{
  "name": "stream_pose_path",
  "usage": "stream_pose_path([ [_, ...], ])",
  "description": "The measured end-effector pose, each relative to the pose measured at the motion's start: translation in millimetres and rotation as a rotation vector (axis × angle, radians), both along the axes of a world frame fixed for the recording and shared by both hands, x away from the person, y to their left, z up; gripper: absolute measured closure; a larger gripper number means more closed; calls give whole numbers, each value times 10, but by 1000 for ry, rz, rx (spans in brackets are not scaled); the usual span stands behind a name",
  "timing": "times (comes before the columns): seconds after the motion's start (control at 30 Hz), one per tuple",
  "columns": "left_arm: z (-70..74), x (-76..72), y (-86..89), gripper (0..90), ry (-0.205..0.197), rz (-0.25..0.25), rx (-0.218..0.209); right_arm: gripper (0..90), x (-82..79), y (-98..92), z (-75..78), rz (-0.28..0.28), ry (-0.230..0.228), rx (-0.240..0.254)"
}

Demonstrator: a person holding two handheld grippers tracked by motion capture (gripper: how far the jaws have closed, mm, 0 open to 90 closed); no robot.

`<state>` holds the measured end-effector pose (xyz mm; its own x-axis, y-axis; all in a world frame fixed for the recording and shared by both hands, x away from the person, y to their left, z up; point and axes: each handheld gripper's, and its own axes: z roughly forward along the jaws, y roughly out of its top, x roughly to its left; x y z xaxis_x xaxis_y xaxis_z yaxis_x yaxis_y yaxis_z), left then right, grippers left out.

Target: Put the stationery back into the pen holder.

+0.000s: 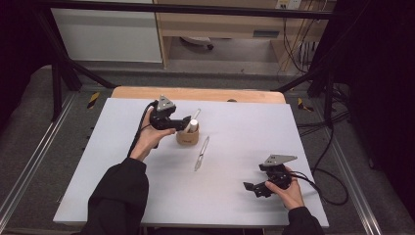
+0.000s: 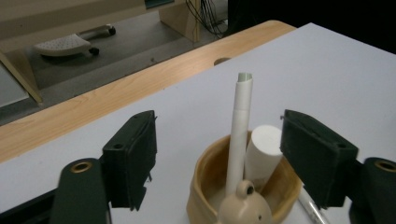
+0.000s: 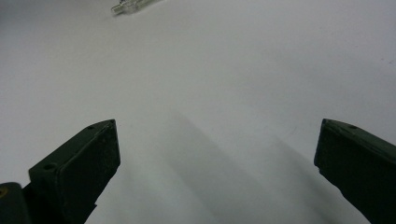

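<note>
We see the cup (image 2: pixel 243 186) near the table's (image 1: pixel 235 196) far edge, containing a pen (image 2: pixel 240 135) and a cylinder (image 2: pixel 262 154). The left gripper (image 2: pixel 219 158) is released above it; the right gripper (image 3: pixel 217 163) is released near the front edge.

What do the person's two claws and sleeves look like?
Both the left claw and the right claw are black with two blocky jaws, a grey three-cornered plate on top and a trailing black cable. The person wears dark long sleeves.

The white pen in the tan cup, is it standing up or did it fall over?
Standing up: the white pen leans slightly inside the tan cup, tip poking above the rim.
</note>
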<state>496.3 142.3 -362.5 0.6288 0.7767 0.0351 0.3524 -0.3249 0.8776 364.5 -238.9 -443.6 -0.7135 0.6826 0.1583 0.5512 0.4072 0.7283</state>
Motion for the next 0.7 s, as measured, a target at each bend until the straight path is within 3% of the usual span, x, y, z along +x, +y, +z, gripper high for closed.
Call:
stream_pose_path([
  [0.2,66,-120,112,191,61,0,40,8,2,-1,0,4,1,-1],
  [0.4,67,-277,193,127,92,-13,45,7,1,0,0,2,3,-3],
  [0.47,51,-329,218,109,100,-13,54,7,2,1,-2,1,2,-5],
  [0.7,-103,-497,289,36,185,-29,77,7,2,1,-2,-1,3,-8],
])
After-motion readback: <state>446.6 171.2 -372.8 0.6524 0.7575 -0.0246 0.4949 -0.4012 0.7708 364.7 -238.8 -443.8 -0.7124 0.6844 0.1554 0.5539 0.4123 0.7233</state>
